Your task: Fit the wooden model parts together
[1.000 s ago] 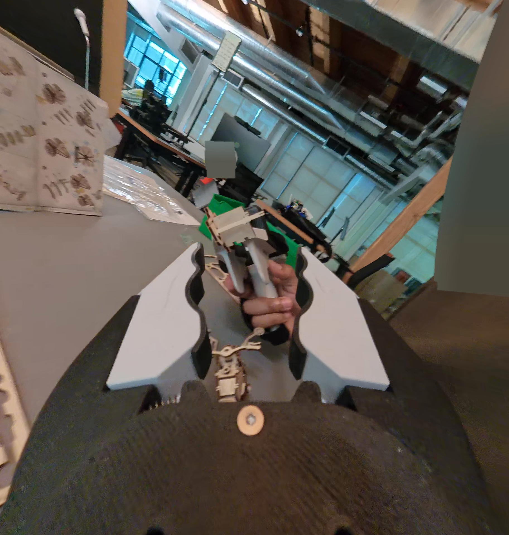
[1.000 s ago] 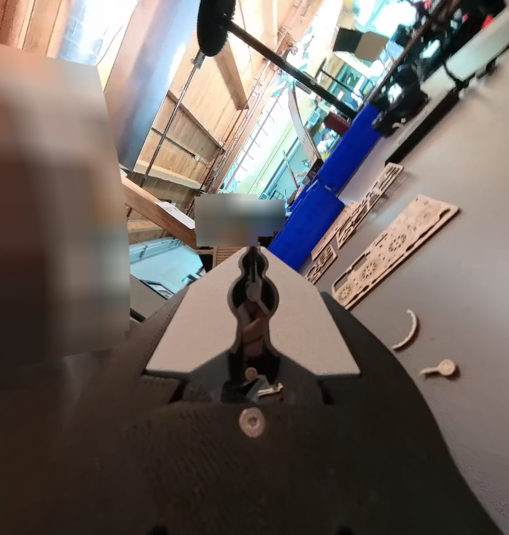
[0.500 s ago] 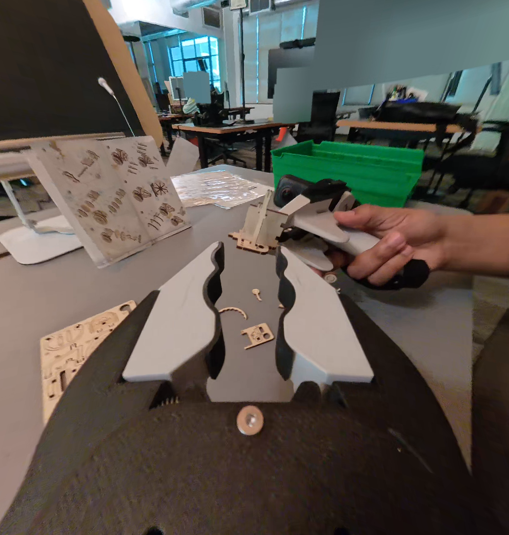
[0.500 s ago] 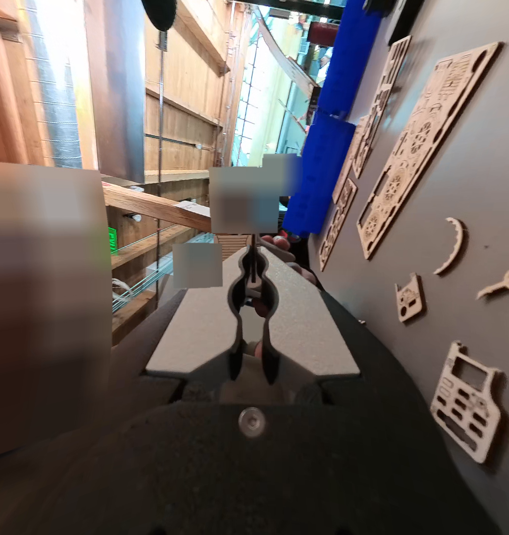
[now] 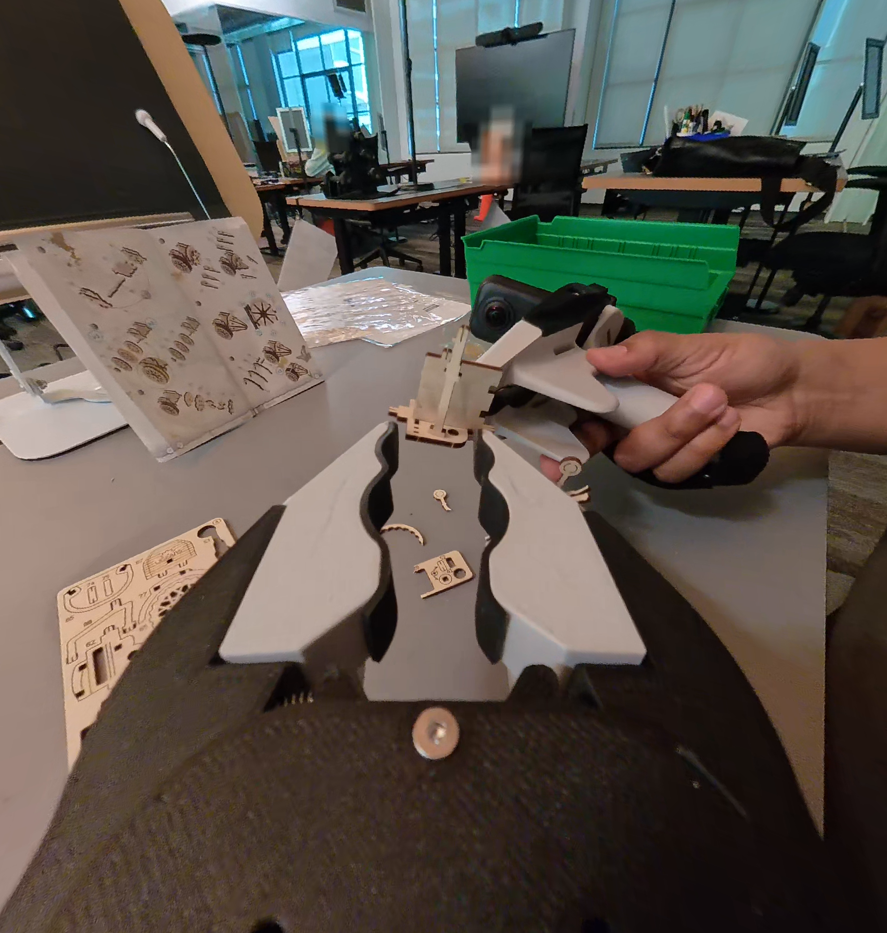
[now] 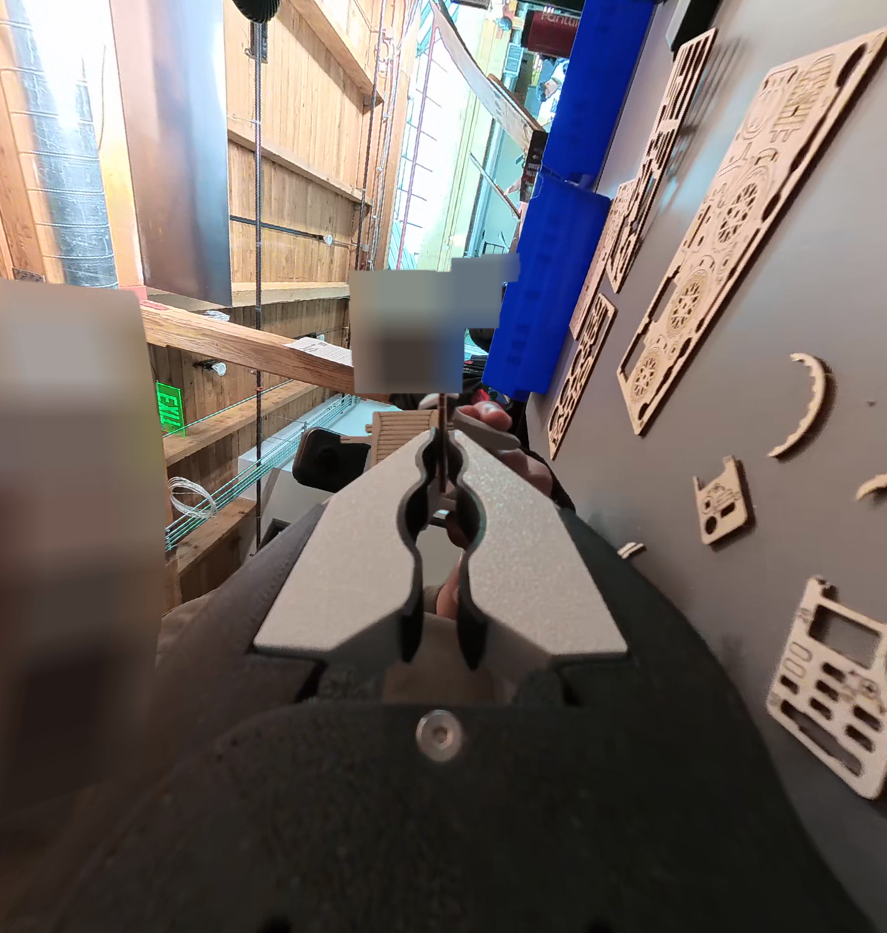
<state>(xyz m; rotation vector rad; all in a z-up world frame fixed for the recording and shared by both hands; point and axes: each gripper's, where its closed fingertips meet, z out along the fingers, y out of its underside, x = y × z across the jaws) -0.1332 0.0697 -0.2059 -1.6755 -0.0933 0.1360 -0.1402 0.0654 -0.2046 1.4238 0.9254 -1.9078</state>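
My right gripper [image 6: 442, 439] is shut on a thin wooden panel [image 6: 441, 429], seen edge-on between its tips. In the left wrist view the right gripper [image 5: 481, 366] holds this panel as part of a small wooden assembly [image 5: 451, 394] above the grey table [image 5: 128, 495]. My left gripper [image 5: 436, 442] is open and empty. Its tips sit on either side of the assembly's lower edge; I cannot tell if they touch it. Loose parts lie on the table beneath the left jaws: a small key piece [image 5: 442, 500], a toothed arc [image 5: 403, 532] and a small plate [image 5: 444, 573].
A cut-out wooden sheet [image 5: 123, 606] lies front left, an open instruction booklet [image 5: 178, 328] stands behind it, and a green bin [image 5: 608, 267] stands at the back. The right wrist view shows more sheets [image 6: 734, 227], a grille plate [image 6: 845, 691] and blue bins [image 6: 557, 282]. The tips of both grippers are at nearly the same place. Both grippers' tips are roughly 10 cm from the small plate [image 5: 444, 573]. Both grippers' tips are roughly 12 cm from the small key piece [image 5: 442, 500].
My left gripper has tipped down from pointing upward to facing the table, still open. The right gripper, still shut on the assembly, now sits right at the left tips. The right view has rolled toward the table.
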